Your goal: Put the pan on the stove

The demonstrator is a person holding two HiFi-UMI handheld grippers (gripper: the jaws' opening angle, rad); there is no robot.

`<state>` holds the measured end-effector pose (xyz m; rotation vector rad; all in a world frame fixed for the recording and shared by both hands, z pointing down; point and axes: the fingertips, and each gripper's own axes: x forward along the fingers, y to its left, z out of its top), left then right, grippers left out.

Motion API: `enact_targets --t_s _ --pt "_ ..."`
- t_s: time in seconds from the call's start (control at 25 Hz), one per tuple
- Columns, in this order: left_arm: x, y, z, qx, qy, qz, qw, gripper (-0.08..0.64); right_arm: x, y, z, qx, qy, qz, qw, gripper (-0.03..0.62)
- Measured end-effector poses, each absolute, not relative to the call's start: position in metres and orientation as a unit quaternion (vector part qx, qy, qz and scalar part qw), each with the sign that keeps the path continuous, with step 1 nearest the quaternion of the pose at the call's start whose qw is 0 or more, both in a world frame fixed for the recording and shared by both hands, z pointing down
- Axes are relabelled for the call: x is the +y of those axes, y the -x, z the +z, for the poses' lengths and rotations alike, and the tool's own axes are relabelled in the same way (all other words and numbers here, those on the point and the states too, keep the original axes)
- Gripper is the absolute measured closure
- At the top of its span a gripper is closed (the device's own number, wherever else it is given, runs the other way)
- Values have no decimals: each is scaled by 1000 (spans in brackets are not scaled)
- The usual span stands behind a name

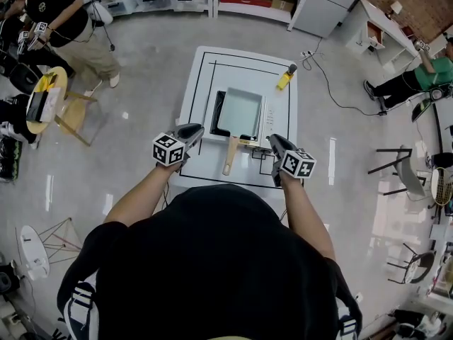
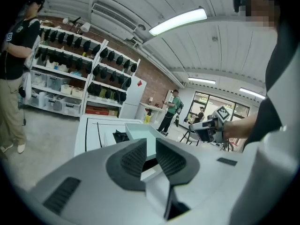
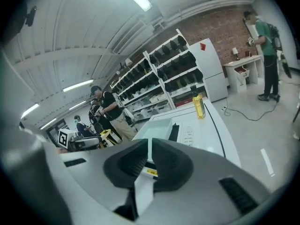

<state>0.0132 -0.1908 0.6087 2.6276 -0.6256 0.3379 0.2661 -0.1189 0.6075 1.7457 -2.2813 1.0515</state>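
Tabletop (image 1: 191, 105): left claw (image 1: 195, 130), right claw (image 1: 274, 141) outstretched

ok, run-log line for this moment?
pan: on stove | left gripper: fingers narrowly apart, empty | right gripper: fingers together, empty

This is a large robotics lab or test hall, not a home. The floor (image 1: 141, 83) is polished grey concrete. White storage shelves (image 2: 70, 78) stand against a brick wall (image 3: 220, 22). A stove (image 1: 270, 119) stands alone on a white surface (image 1: 205, 76) marked with black lines. Another person (image 1: 64, 20) holds a similar tool with a marker cube.
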Motion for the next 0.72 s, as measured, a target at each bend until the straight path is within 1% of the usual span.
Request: enact_targets --t_s 0.44,0.72 --pt "-190 -11 606 -220 -947 131 193 518 -120 -275 603 -737 -583 341 32 577" --pt "-188 -13 602 -220 -947 124 198 531 -118 -279 603 -732 -586 346 30 578"
